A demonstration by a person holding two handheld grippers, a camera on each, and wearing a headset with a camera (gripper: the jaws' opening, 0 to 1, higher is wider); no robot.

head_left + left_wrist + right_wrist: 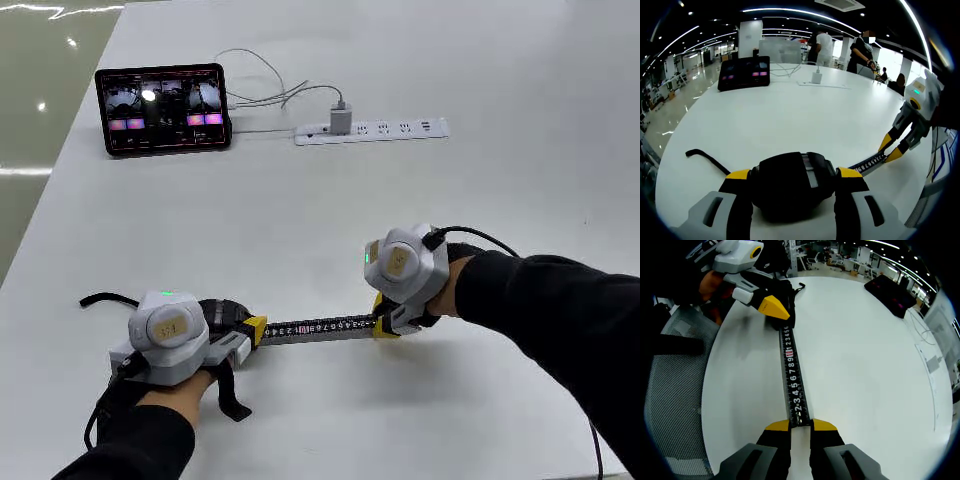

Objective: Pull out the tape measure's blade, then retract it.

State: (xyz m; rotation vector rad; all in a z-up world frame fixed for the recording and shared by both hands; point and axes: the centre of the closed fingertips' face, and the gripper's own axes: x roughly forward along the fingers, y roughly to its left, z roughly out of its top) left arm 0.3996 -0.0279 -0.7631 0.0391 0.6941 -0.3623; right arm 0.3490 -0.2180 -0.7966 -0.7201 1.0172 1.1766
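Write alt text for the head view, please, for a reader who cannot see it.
On a white table, the left gripper clamps a black tape measure case while the right gripper pinches the end of its drawn-out blade. A tablet and a power strip lie farther back.

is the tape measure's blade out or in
Out: the dark numbered blade runs from the black case in the left gripper to the right gripper, shut on it.
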